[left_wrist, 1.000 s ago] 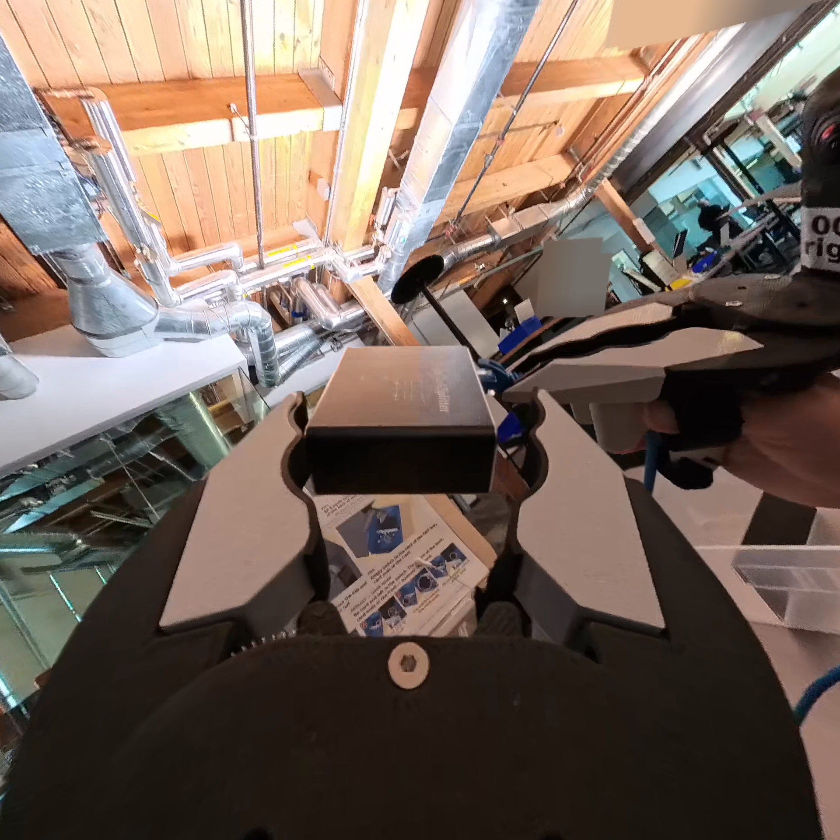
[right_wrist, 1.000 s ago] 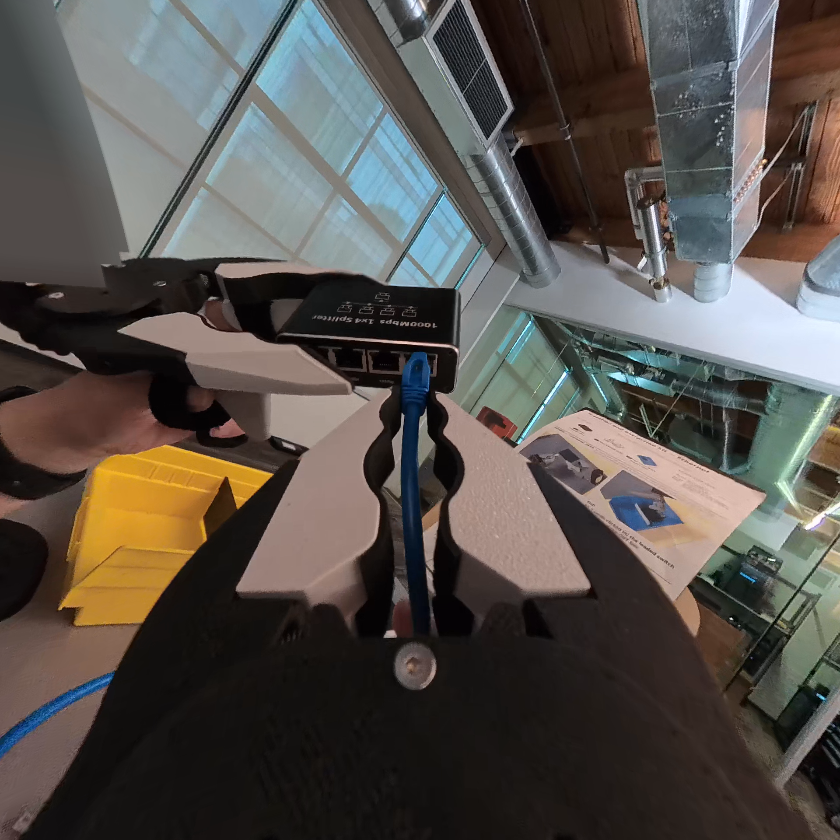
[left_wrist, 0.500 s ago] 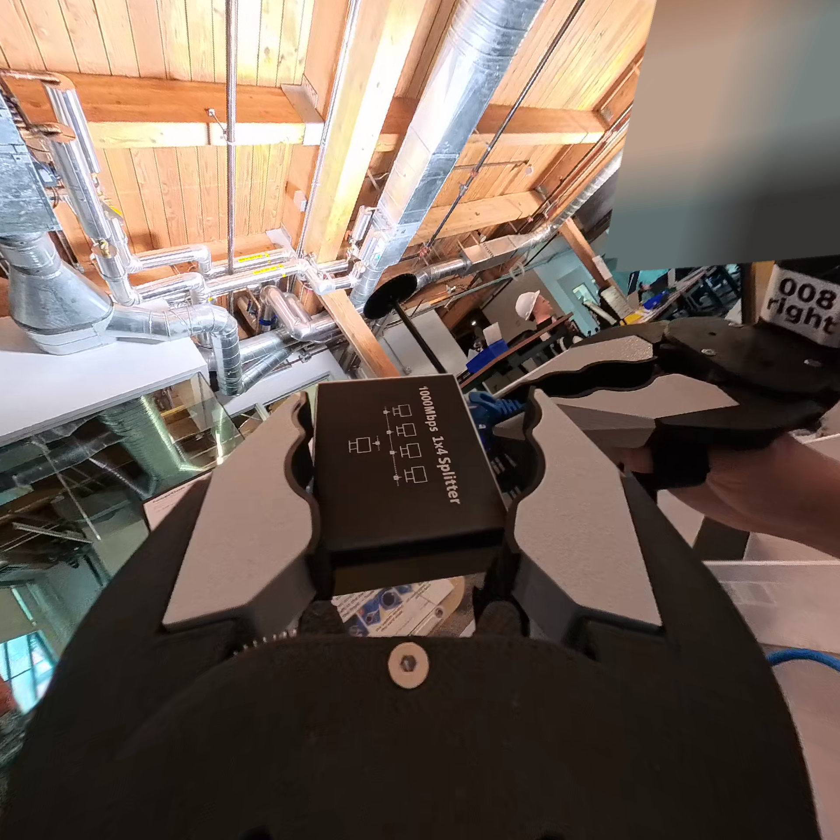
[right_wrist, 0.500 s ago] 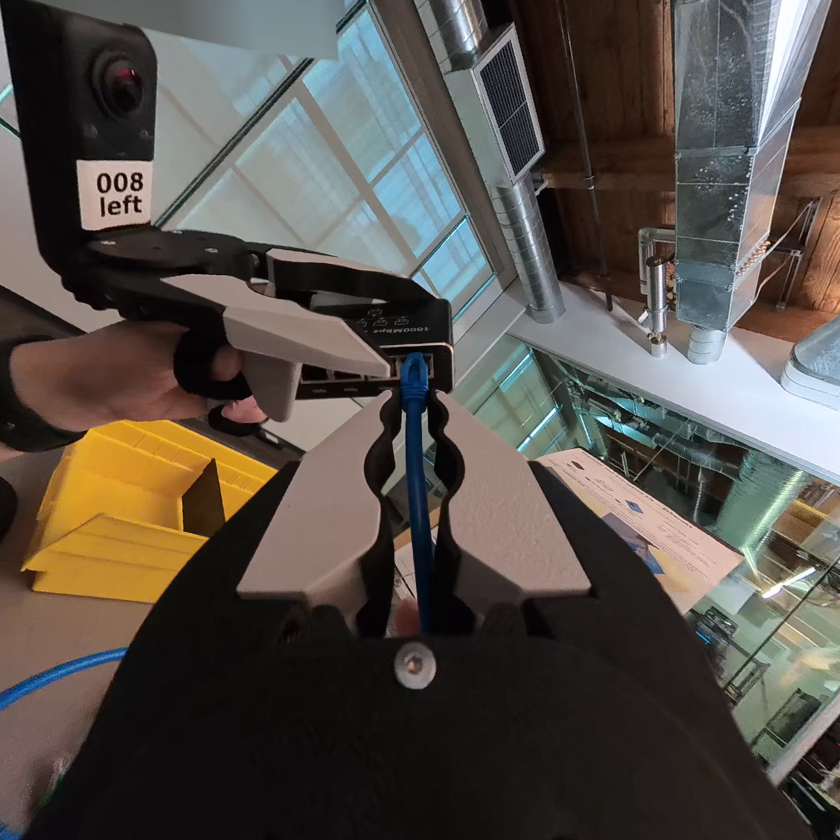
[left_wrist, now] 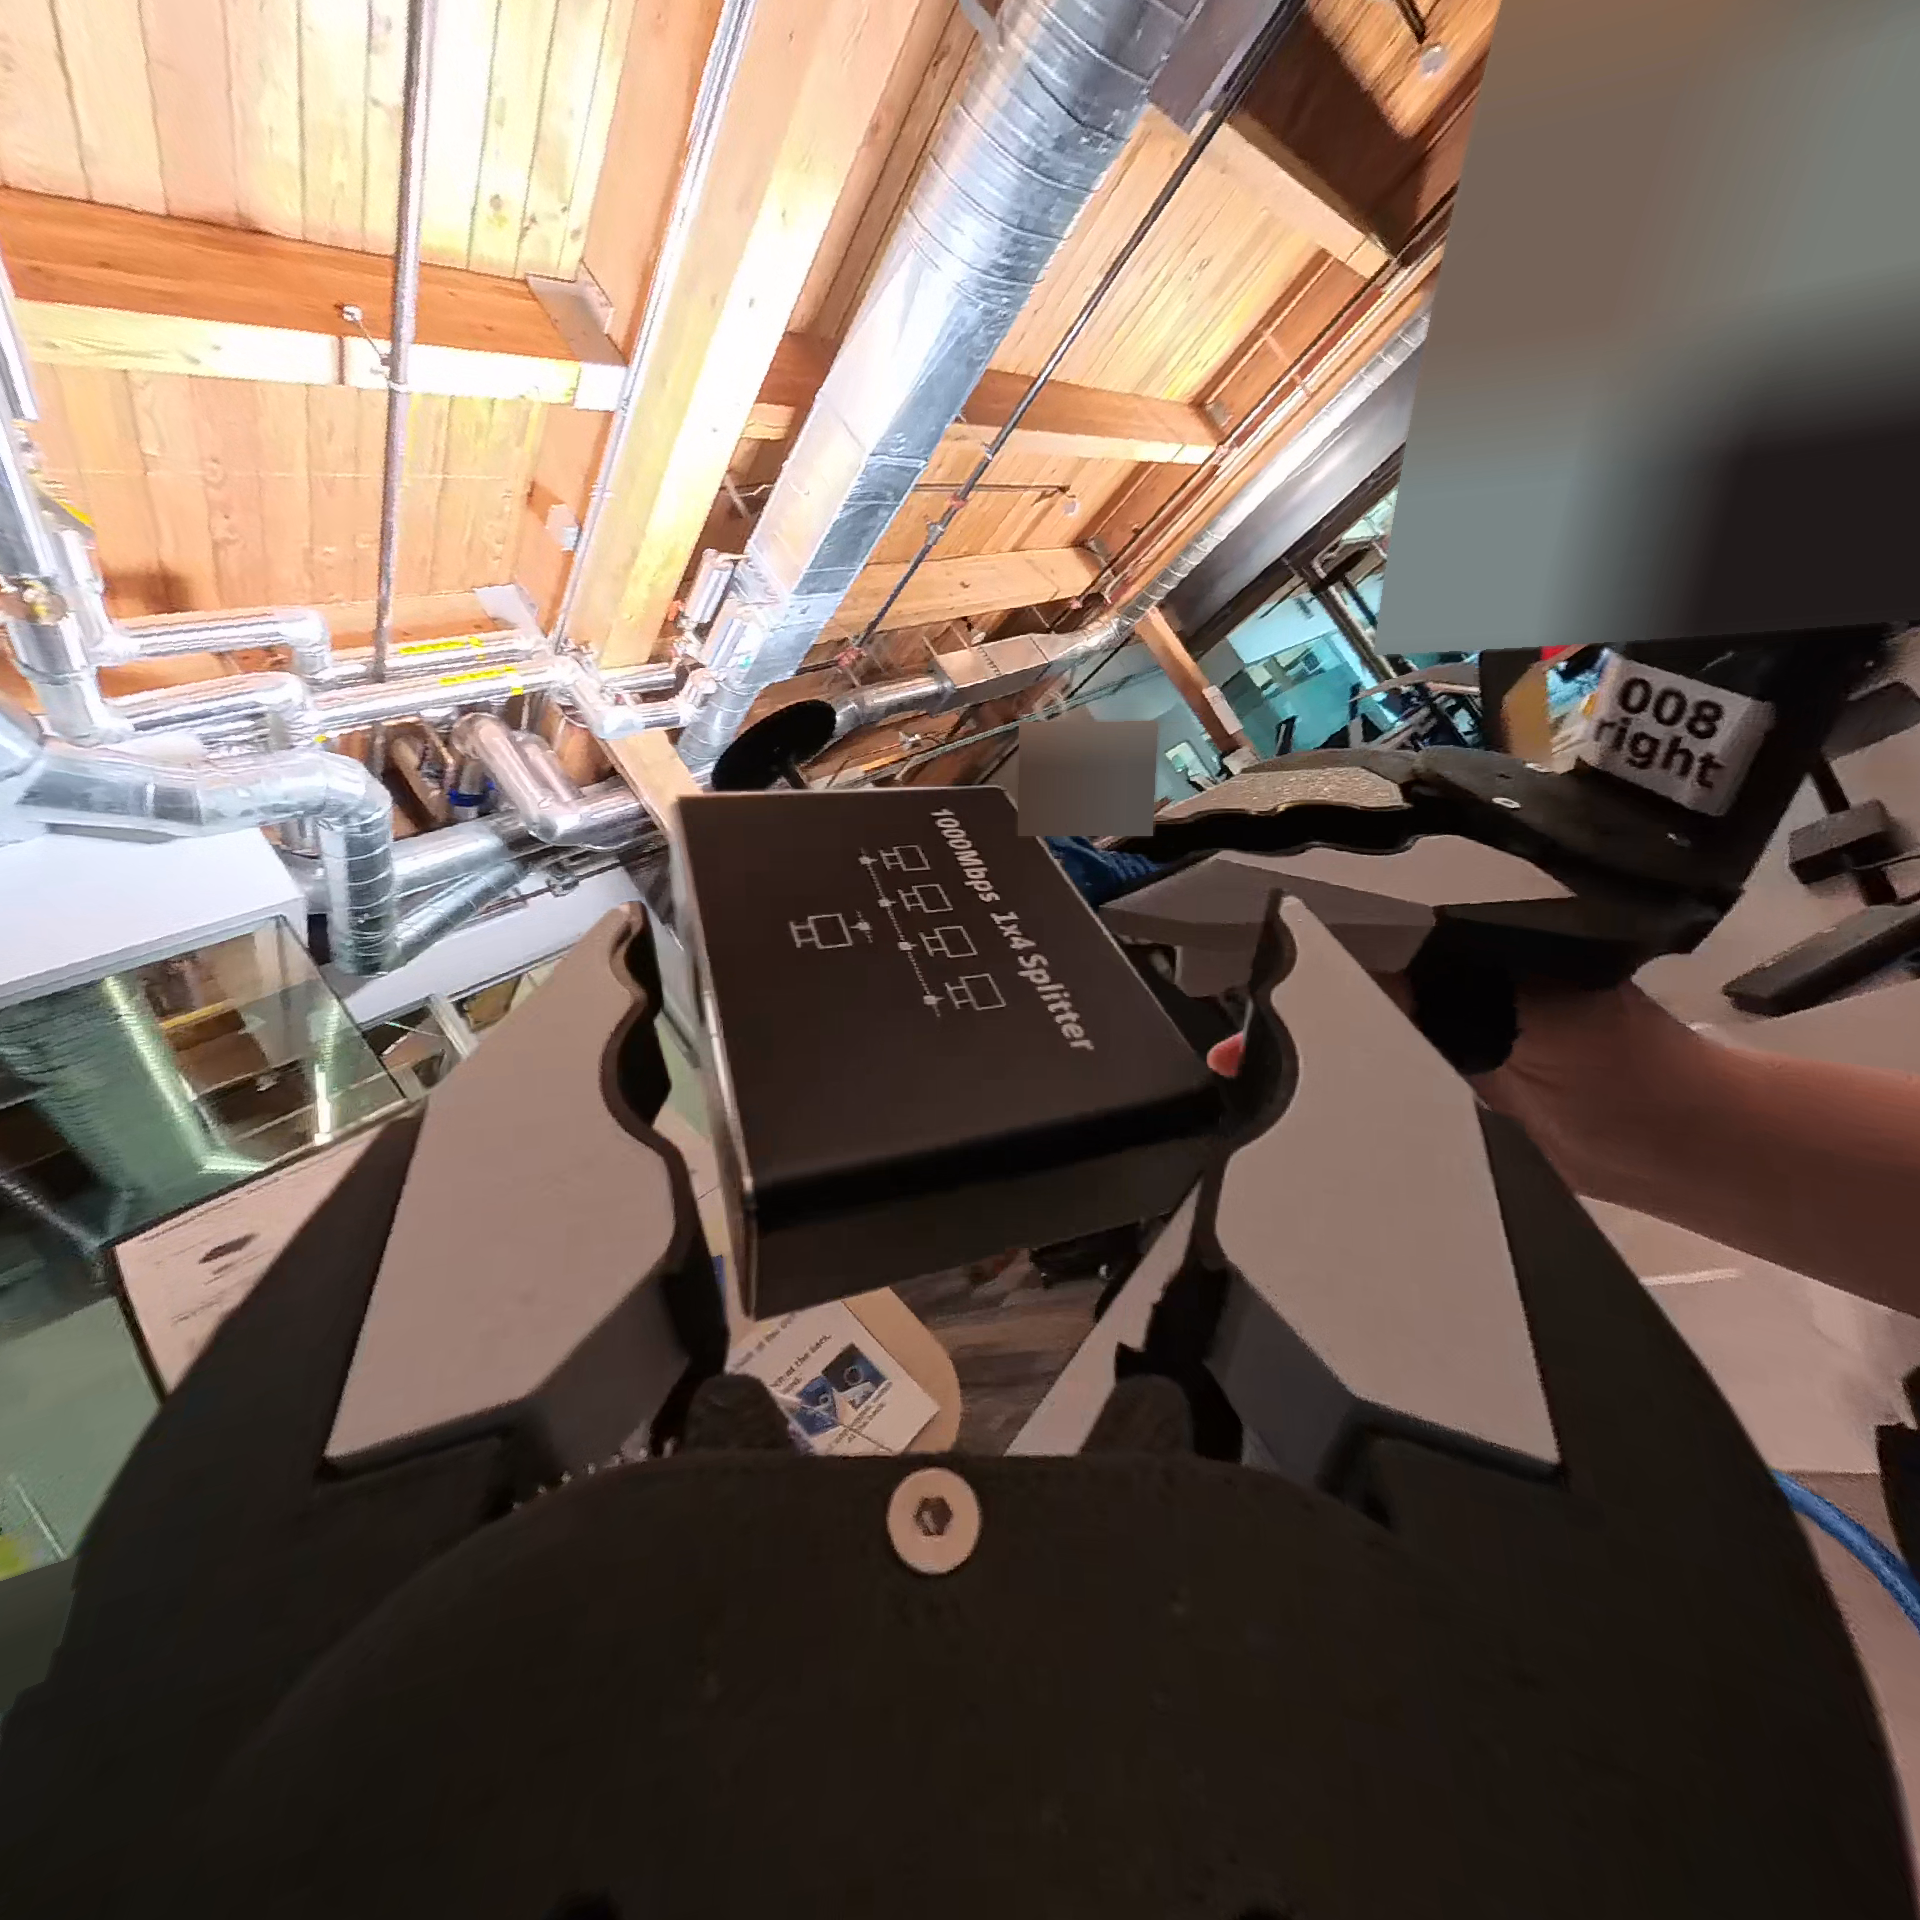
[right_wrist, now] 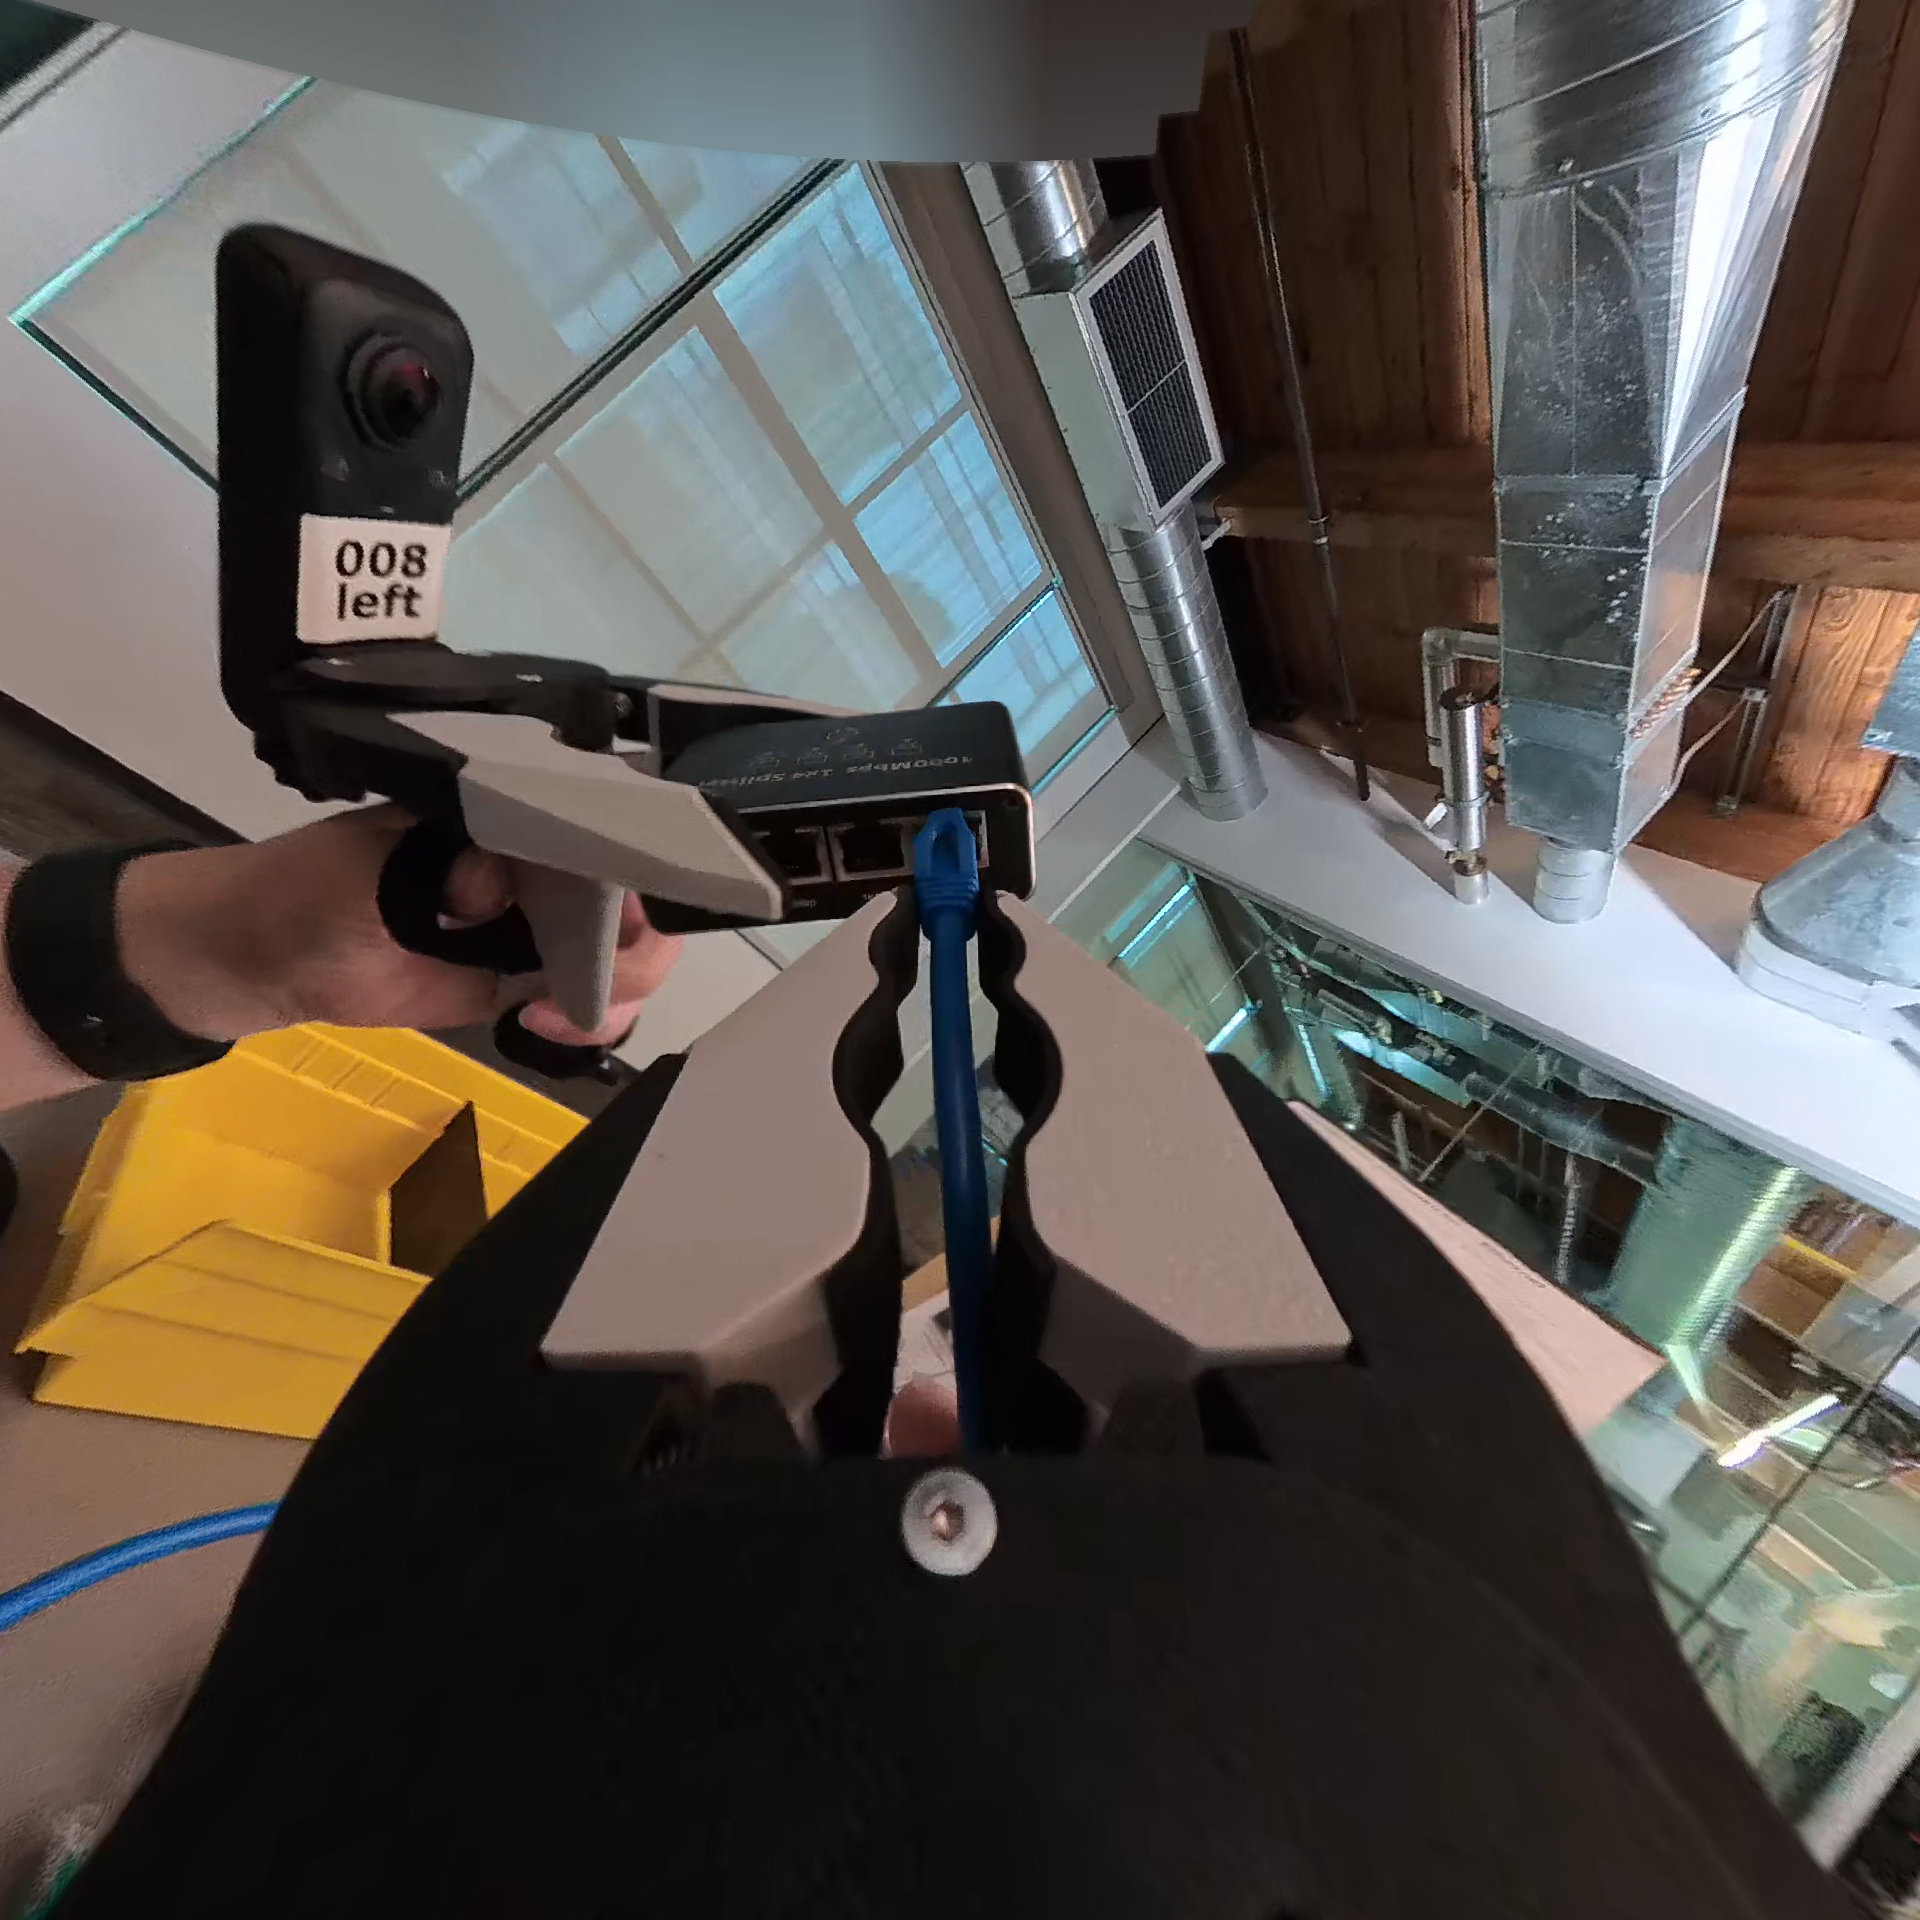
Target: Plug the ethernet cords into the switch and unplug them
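Observation:
The black switch (left_wrist: 935, 1049) sits between the fingers of my left gripper (left_wrist: 951, 935), which is shut on its sides and holds it in the air with the printed top face up. In the right wrist view the switch (right_wrist: 862, 774) shows its row of ports. My right gripper (right_wrist: 943, 920) is shut on a blue ethernet cord (right_wrist: 961, 1101). The cord's plug (right_wrist: 943, 857) is at the rightmost port; I cannot tell how deep it sits. The right gripper (left_wrist: 1143, 873) also shows beside the switch in the left wrist view, and the left gripper (right_wrist: 748, 831) in the right wrist view.
A yellow bin (right_wrist: 260, 1195) stands on the table at the left. The slack of the blue cord (right_wrist: 104, 1569) lies on the table and also shows in the left wrist view (left_wrist: 1870, 1569). A printed sheet (left_wrist: 831, 1392) lies below the switch. Hands hold both gripper handles. Both grippers' tips are close together, under 4 cm apart.
The left gripper has tipped and turned the switch, so its top face now shows instead of its edge. The right gripper has kept the cord's plug at the rightmost port.

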The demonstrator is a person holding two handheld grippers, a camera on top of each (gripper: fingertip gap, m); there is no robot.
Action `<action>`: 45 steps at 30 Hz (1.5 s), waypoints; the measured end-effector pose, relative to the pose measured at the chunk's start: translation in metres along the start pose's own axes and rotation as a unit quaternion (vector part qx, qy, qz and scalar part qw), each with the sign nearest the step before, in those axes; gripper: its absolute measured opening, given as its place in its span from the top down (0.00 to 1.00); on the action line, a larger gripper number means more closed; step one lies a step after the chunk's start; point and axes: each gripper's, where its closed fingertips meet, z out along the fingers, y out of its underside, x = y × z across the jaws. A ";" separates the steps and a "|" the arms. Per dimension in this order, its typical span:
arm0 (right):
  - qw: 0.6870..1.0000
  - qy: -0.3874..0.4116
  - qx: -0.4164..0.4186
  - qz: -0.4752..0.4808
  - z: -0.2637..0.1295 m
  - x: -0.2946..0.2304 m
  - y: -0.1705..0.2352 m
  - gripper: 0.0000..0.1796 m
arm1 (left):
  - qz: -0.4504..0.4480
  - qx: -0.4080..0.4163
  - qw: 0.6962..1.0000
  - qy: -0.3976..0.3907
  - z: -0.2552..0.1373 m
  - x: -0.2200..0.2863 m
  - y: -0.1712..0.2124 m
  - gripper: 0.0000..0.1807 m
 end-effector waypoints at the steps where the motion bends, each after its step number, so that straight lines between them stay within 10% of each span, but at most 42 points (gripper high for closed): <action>1: 1.000 -0.003 0.001 0.008 0.001 -0.001 0.001 0.95 | 0.000 -0.002 1.000 0.005 0.001 0.002 0.002 0.38; 45: 0.977 -0.124 -0.016 0.171 -0.004 -0.005 0.020 0.85 | 0.181 -0.206 0.961 -0.036 -0.006 -0.007 0.045 0.43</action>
